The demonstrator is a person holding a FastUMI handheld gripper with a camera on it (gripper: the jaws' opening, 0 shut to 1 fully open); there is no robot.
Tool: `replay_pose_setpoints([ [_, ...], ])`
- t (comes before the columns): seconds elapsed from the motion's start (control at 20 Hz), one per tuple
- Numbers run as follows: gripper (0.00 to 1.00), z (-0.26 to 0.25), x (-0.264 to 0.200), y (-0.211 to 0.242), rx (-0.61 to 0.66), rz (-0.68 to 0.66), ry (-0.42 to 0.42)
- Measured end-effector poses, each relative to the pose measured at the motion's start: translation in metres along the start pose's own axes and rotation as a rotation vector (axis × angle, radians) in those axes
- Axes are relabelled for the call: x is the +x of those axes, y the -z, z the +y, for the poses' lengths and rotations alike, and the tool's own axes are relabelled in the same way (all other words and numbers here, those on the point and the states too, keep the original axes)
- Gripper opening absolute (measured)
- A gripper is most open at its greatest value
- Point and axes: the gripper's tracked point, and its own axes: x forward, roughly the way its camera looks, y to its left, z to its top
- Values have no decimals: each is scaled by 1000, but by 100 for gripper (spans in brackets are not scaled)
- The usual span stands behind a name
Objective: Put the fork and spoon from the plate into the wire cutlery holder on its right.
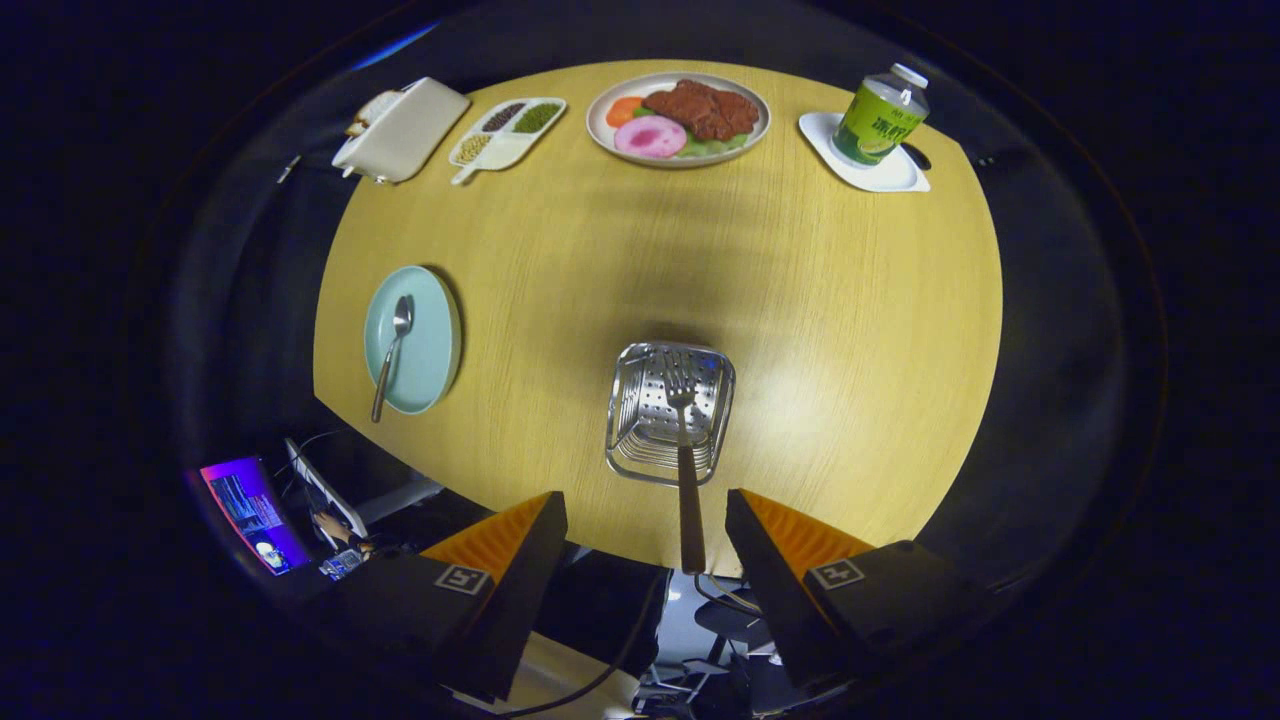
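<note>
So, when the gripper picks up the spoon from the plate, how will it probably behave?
The spoon looks like metal, so it is probably stiff and rather slippery. Its handle overhangs the rim of the plate, so it may tip or slide if pushed. It lies far from the open gripper, whose fingers flank the handle of the fork without touching.

A staged dining setup in a lab booth: wooden table [820, 330] with model food plate [678, 118], monitor [255, 513] alongside.
</note>
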Motion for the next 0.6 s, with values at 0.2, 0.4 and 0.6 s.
replay_pose_setpoints([
  [0.2, 99, 35, -56, -7, -12, -227, -33],
  [0.4, 99, 78, -97, 6, -31, -415, -58],
  [0.6, 99, 124, -99, 34, -10, -495, -101],
])
